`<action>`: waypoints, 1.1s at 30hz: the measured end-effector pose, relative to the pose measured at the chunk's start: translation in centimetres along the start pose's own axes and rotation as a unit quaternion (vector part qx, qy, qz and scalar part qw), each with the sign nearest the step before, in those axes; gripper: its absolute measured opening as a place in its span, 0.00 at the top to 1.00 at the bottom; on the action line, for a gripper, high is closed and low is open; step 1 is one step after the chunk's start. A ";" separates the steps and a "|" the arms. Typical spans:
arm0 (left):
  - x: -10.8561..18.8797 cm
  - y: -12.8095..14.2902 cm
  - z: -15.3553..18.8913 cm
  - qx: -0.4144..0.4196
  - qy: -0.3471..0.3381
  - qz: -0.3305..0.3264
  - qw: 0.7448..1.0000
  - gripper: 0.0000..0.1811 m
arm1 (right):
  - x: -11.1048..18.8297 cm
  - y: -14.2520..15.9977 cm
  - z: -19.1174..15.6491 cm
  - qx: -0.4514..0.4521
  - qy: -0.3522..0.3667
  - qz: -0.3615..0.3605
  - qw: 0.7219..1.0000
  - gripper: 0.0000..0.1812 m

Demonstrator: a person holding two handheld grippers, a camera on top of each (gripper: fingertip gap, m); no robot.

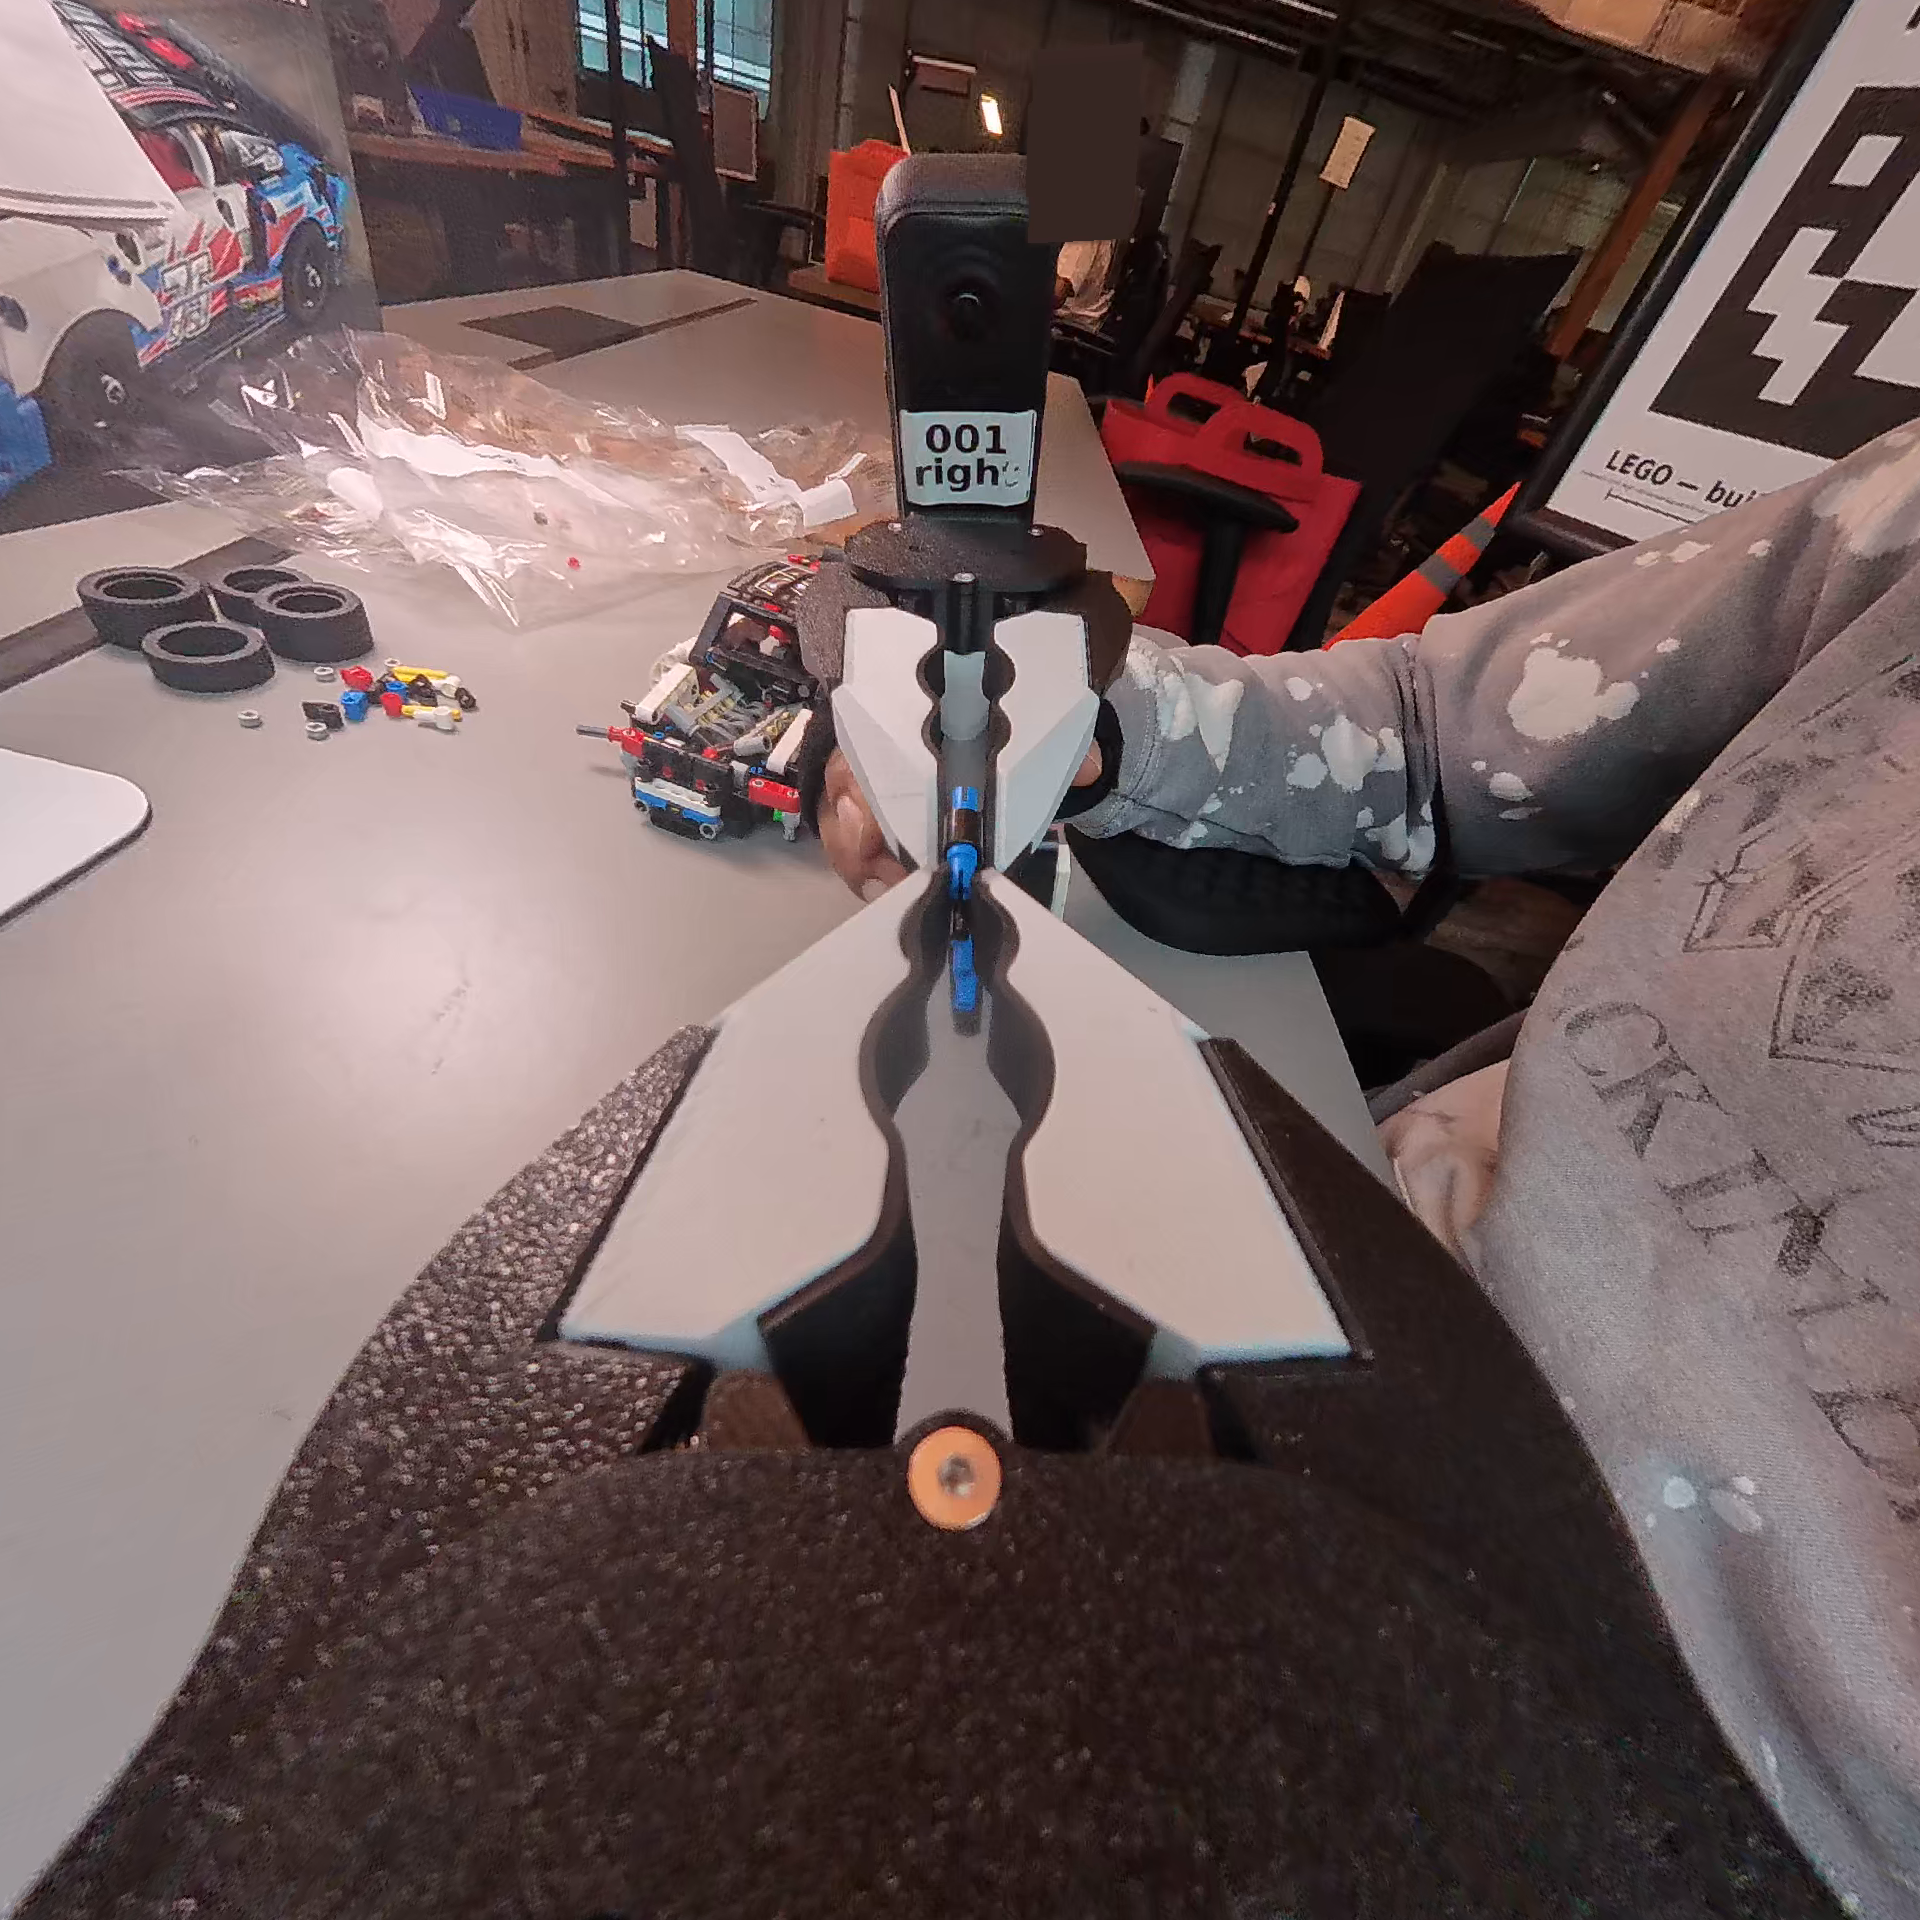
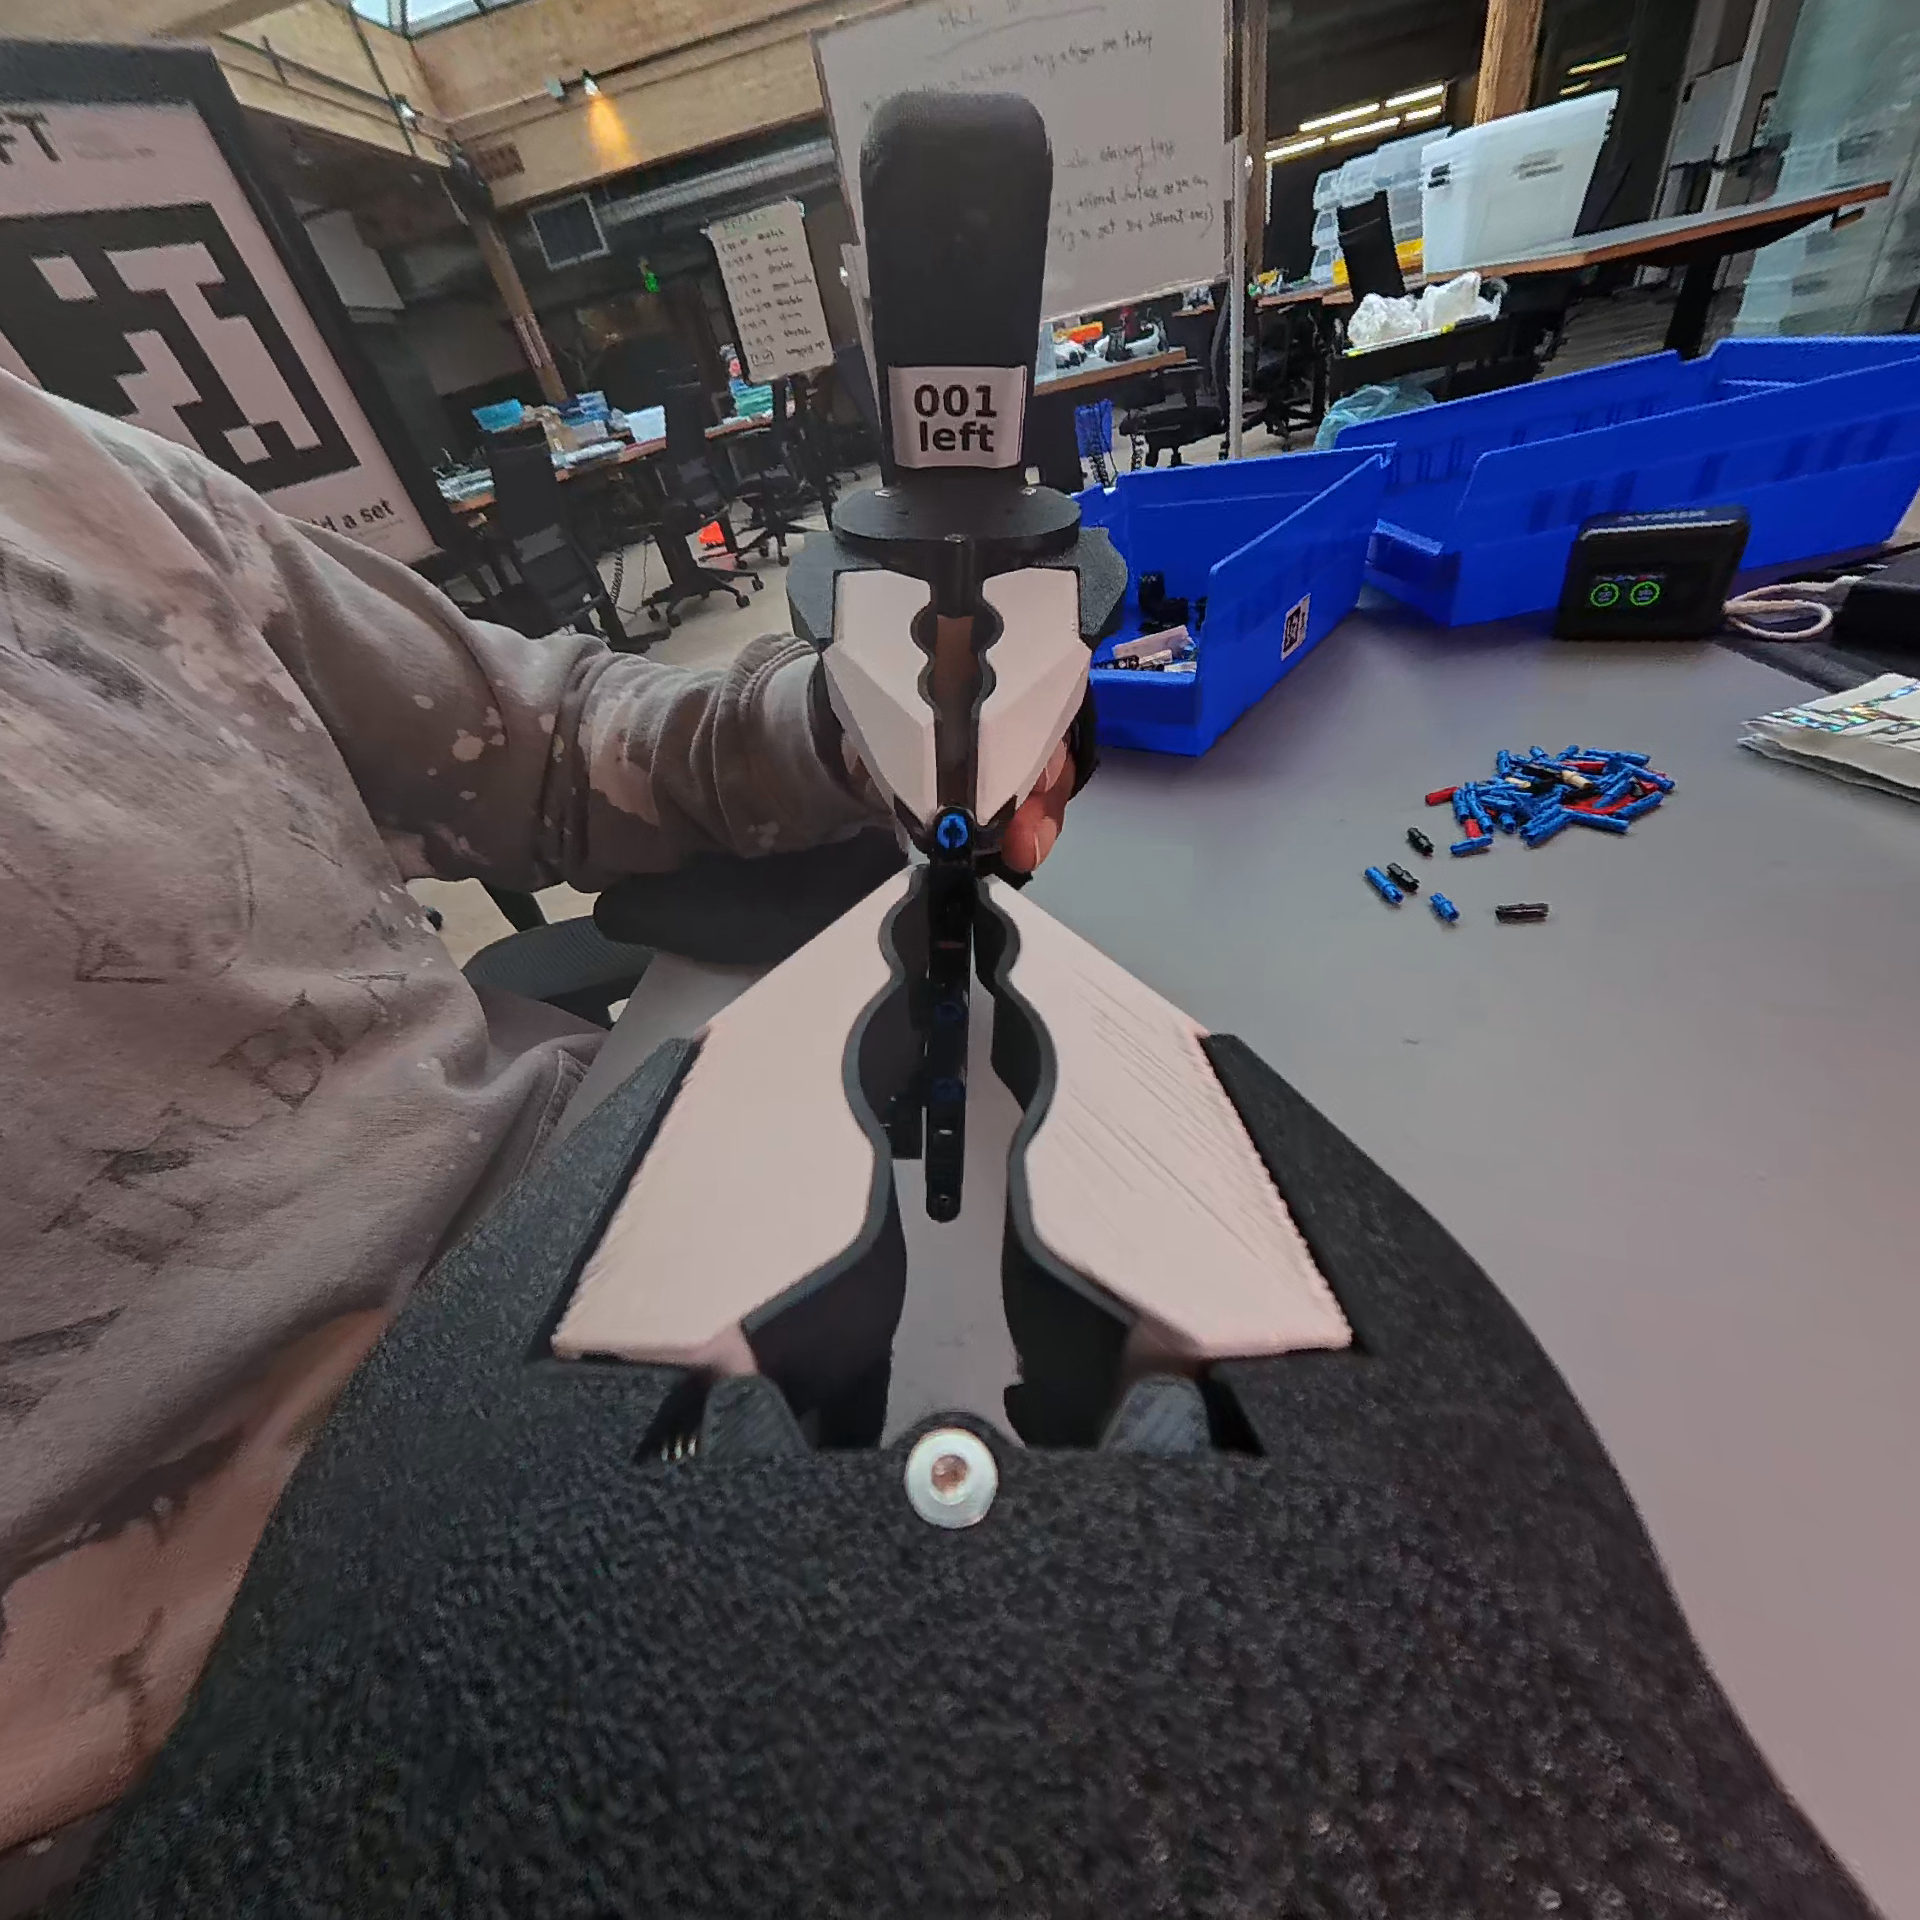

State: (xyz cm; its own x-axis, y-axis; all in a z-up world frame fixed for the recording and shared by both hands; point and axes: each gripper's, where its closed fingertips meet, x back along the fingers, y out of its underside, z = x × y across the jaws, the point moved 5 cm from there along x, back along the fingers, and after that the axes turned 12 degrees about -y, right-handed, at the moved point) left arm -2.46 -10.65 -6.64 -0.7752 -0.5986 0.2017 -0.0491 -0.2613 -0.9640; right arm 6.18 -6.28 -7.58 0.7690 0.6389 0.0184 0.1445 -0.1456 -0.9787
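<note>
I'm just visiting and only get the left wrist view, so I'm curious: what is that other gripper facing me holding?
Observer: The right gripper is shut on a long black beam with holes, some filled by blue pins.
Operator: Are there more pins anywhere?
Observer: Yes, a loose pile of blue, red and black pins lies on the table, on the right of that view.
Operator: Anything behind the pile?
Observer: Open blue bins, the nearest with small dark parts inside.

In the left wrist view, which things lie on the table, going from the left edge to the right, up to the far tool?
Black tyres → pile of small coloured pieces → partly built toy car → right tool, tip to tip with the left tool.
</note>
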 end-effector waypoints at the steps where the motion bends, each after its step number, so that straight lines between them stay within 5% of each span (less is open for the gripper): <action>1: 0.0 -0.1 0.0 -0.004 0.001 -0.001 1.000 0.99 | 0.1 -0.1 0.0 0.006 -0.001 -0.002 1.000 0.96; 7: 0.8 -0.5 -0.8 0.018 -0.012 0.009 1.000 0.99 | 1.7 -1.2 0.0 0.009 0.007 0.053 0.999 0.96; 12: 4.0 0.0 -5.6 0.013 -0.142 -0.006 0.990 0.99 | 4.5 -2.8 0.3 0.032 0.065 0.073 0.995 0.96; 17: 7.2 4.1 -15.1 -0.033 -0.446 -0.157 0.881 0.98 | 3.3 -1.2 1.6 0.023 0.101 0.024 0.994 0.96; 19: 7.8 6.3 -17.1 -0.020 -0.485 -0.211 0.849 0.98 | 3.1 -0.2 2.1 0.012 0.105 0.011 0.994 0.96; 23: 8.1 8.4 -19.0 0.005 -0.504 -0.251 0.826 0.98 | 2.7 0.7 2.3 -0.002 0.097 0.004 0.995 0.96; 29: 8.2 7.9 -19.0 0.023 -0.499 -0.220 0.838 0.91 | 2.6 0.8 2.4 -0.008 0.094 0.011 0.995 0.96; 33: 4.8 4.6 -14.1 0.043 -0.341 -0.114 0.932 0.86 | 2.5 0.5 2.4 -0.024 0.082 0.043 0.995 0.96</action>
State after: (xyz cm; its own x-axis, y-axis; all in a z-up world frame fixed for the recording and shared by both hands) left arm -15.28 -4.07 -12.57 -0.1697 -0.8545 0.4910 -0.0895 -0.4829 -0.8711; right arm 6.64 -2.97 -8.48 0.8704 0.4916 -0.0290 0.1000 -0.2341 -0.9670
